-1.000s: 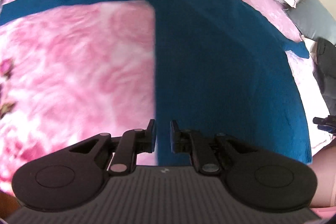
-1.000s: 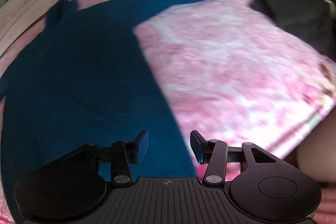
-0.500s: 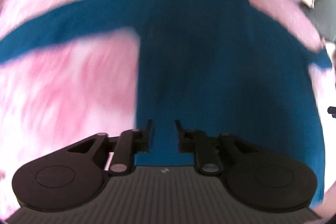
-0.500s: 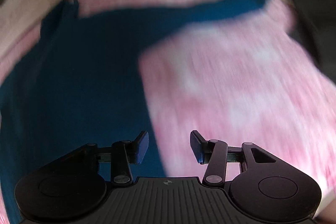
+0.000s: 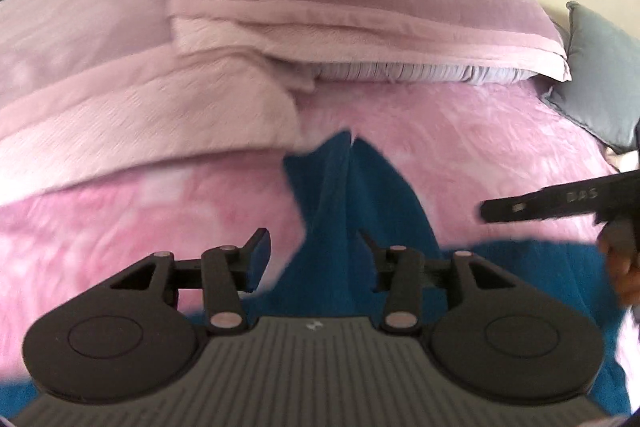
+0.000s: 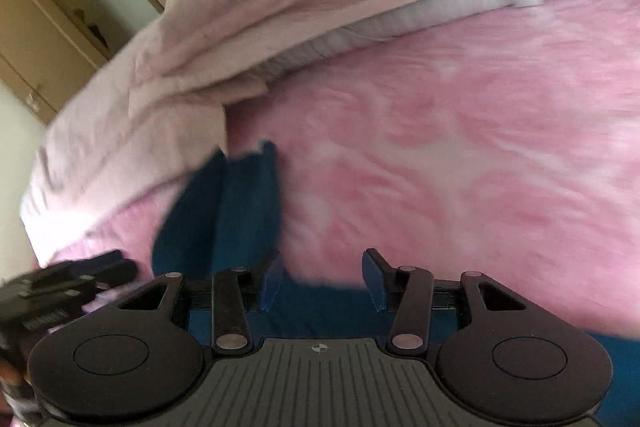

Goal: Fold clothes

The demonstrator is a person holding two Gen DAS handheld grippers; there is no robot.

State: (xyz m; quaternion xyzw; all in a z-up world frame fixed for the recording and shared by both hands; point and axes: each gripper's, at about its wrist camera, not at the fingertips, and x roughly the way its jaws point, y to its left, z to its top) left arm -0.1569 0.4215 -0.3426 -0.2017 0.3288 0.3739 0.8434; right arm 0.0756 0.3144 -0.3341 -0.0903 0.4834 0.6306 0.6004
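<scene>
two grippers, left gripper (image 5: 312, 247) and right gripper (image 6: 322, 277), hover with jaws parted and empty over the blue garment (image 5: 352, 203) on the pink bedspread (image 5: 480, 147) — best to pinch matching edges, lift evenly and keep the fold smooth.
</scene>
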